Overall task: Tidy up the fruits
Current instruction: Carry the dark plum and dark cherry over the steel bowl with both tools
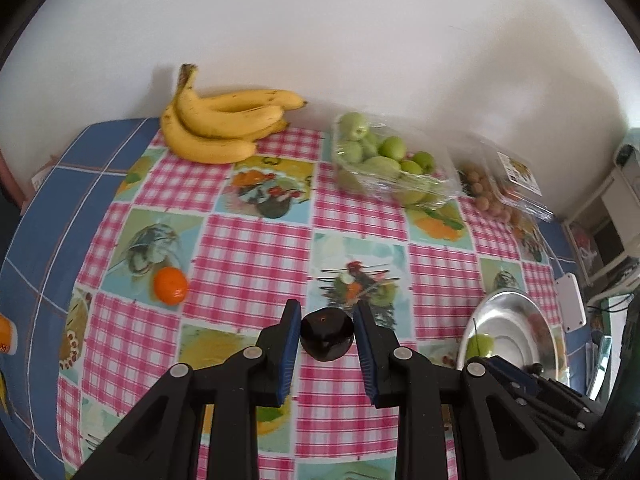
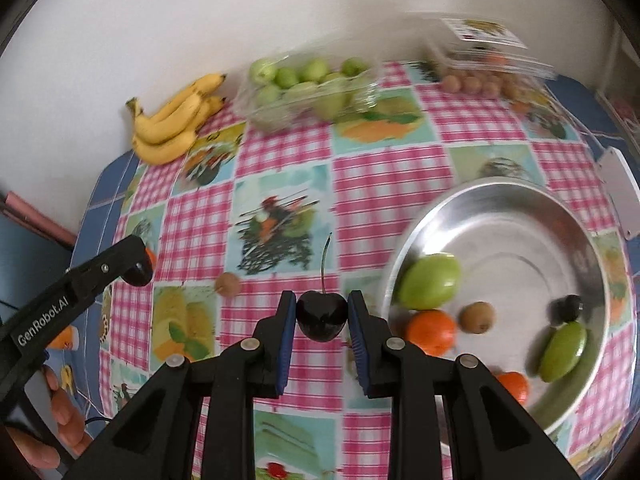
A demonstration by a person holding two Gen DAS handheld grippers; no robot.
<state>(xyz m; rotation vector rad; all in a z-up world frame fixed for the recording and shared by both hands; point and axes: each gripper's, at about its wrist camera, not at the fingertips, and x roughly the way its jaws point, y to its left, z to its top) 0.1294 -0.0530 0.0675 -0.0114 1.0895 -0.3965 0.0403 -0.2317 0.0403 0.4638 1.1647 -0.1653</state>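
Here, two dark cherries, one clamped in the left gripper's (image 1: pixel 327 314) jaws, one in the right gripper's (image 2: pixel 322 300).

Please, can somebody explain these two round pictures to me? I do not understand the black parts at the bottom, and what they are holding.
A person holds one two-finger gripper in each hand. Each has a wide-angle camera looking along its fingers, so you get one picture per hand. The left gripper is shut on a dark cherry; the right gripper is shut on another cherry with a stem. On the checked tablecloth lie bananas, packs of green fruit and an orange. The metal bowl already holds several fruits.
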